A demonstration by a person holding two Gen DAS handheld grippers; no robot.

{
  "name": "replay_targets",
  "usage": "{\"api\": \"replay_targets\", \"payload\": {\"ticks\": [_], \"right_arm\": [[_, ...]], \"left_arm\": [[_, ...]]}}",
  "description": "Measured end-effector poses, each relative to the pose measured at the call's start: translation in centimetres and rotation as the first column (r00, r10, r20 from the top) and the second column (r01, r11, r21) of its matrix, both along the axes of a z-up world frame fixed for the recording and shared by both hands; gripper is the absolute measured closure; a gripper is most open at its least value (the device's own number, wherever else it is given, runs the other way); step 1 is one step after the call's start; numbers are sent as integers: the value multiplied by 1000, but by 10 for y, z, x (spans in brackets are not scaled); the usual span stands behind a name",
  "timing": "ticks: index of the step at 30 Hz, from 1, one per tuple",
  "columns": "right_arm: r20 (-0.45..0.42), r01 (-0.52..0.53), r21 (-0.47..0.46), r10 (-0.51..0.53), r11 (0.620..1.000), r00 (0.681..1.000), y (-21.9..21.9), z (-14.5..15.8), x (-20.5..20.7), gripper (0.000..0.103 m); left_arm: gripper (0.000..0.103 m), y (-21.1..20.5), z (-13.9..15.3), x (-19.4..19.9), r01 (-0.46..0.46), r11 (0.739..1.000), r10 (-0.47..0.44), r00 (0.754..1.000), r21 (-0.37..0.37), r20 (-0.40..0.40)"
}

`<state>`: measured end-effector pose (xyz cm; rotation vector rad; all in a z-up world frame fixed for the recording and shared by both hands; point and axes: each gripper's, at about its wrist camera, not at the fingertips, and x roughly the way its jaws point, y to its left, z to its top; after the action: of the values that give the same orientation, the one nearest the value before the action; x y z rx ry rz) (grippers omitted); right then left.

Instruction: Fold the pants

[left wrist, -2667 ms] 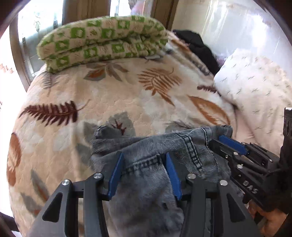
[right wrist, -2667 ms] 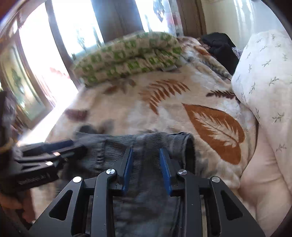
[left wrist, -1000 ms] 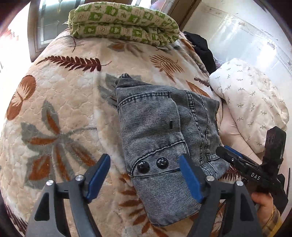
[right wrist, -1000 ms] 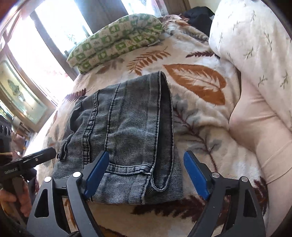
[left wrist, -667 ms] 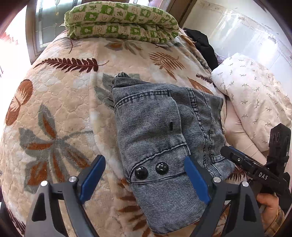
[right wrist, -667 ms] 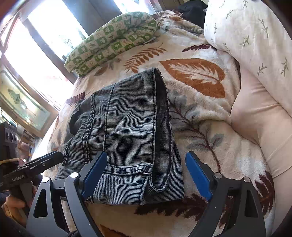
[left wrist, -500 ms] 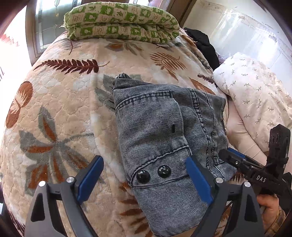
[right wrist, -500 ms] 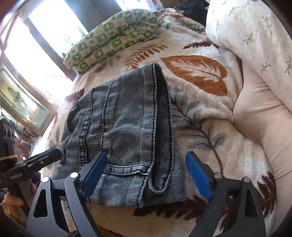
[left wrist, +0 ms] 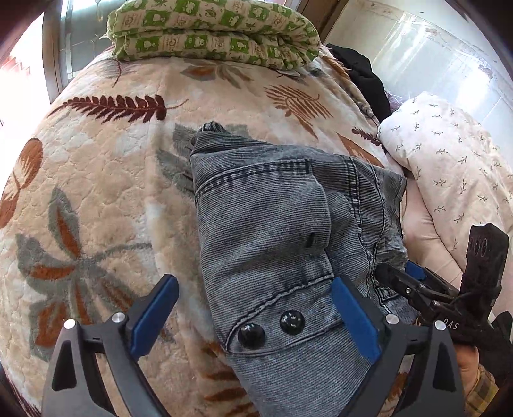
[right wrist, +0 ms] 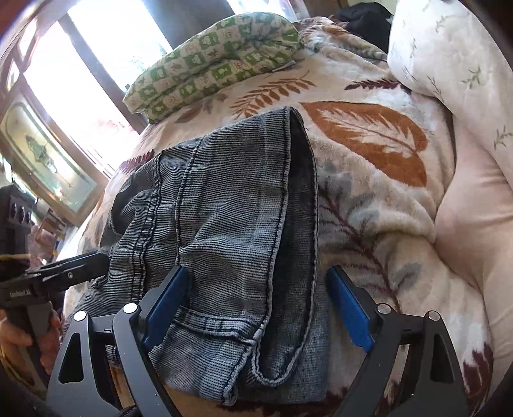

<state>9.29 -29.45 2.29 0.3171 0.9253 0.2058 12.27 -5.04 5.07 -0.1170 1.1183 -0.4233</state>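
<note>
Grey denim pants point(left wrist: 272, 224) lie folded in a thick bundle on the leaf-patterned blanket point(left wrist: 96, 192); two black buttons show on the near flap. My left gripper point(left wrist: 253, 288) hovers over the bundle's near left part. Its jaws are opening, and the pads stand clear of the cloth. In the right wrist view the pants point(right wrist: 224, 208) show their folded right edge and hem. My right gripper point(right wrist: 256, 276) straddles that edge, open, without pressing on it. Each gripper shows in the other's view: the right gripper point(left wrist: 400, 279) held by a hand, and the left gripper point(right wrist: 80, 266).
A folded green checked quilt point(left wrist: 211, 29) lies at the far end of the bed. A white sprigged pillow point(left wrist: 449, 160) and a pink sheet point(right wrist: 474, 208) lie to the right, with a black garment point(left wrist: 362, 80) beyond. Windows run along the left.
Both grippers, earlier shut on the pants, have let go and drawn back; the pants now lie folded on the blanket. The left jaws have spread wider, and both grippers have come slightly closer to the bundle.
</note>
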Motion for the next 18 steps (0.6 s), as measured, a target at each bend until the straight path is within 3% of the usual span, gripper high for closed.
{"api": "replay_targets", "payload": {"ticks": [5,8,10,11,15,18], "right_arm": [[12,-5,25,5,1000,1000,-1,-1,2,17],[21,-28,65,27,997,999,-6,-4,7,29],[20,-31,113,29,993,999,-10,-5,11,47],[13,-32,153,30,988,999,-12,-5,12,61],[19,-43,129,41,991,999,-1,4,10,72],[50,-51,135,44,990,998,7,18,5,77]], "left_arm": [[6,-1,-5,7,6,1000,-7,1000,-26,-22],[18,-3,-13,13,9,998,-13,998,-69,-57],[23,-6,-15,14,4,998,-6,999,-58,-43],[26,-7,-13,13,6,999,-8,999,-51,-33],[40,-6,-5,6,-3,1000,3,1000,-30,1],[44,-4,4,-1,-9,1000,9,999,-6,32]]}}
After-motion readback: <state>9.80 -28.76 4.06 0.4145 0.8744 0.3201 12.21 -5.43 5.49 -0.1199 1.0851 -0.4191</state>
